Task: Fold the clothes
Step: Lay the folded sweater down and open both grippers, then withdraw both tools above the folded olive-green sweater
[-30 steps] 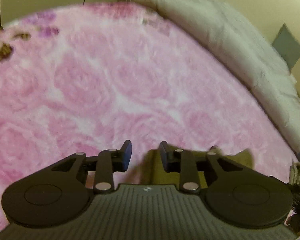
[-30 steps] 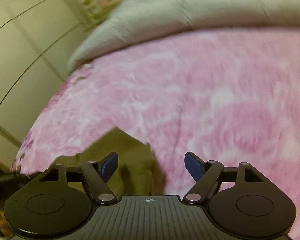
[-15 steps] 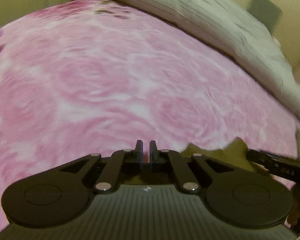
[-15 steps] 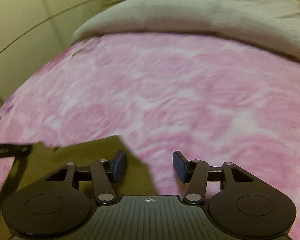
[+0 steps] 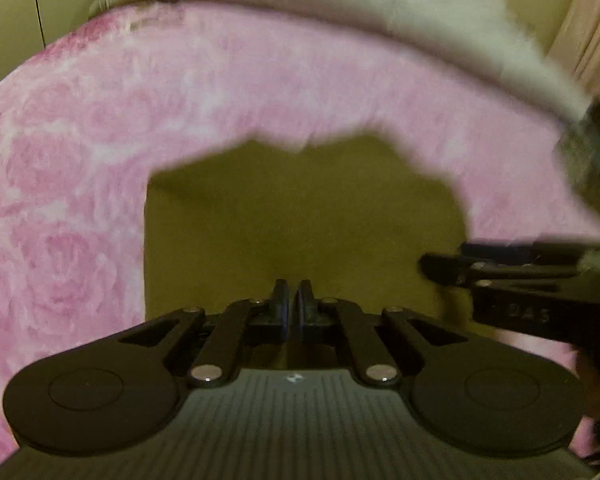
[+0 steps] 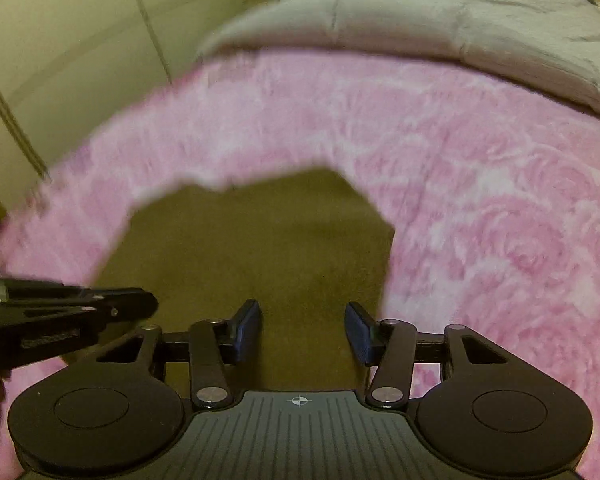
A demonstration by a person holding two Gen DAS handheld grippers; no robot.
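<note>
An olive-green garment [image 5: 300, 216] lies spread on a pink rose-patterned blanket [image 5: 60, 184]; it also shows in the right wrist view [image 6: 244, 248]. My left gripper [image 5: 293, 304] is shut on the garment's near edge. My right gripper [image 6: 303, 330] is open, its blue pads either side of the garment's near edge, holding nothing. The right gripper [image 5: 440, 268] shows at the right of the left wrist view, the left gripper [image 6: 148, 304] at the left of the right wrist view. The motion blurs the garment's far edge.
A grey-white duvet [image 6: 460, 20] lies bunched along the far side of the bed, also in the left wrist view [image 5: 380, 12]. Pale cabinet doors [image 6: 60, 40] stand to the left. A pinkish curtain [image 5: 588, 20] hangs at the far right.
My left gripper has shut on the garment's edge. My right gripper has narrowed but stays open. Both views have swung so that much more of the olive garment shows ahead.
</note>
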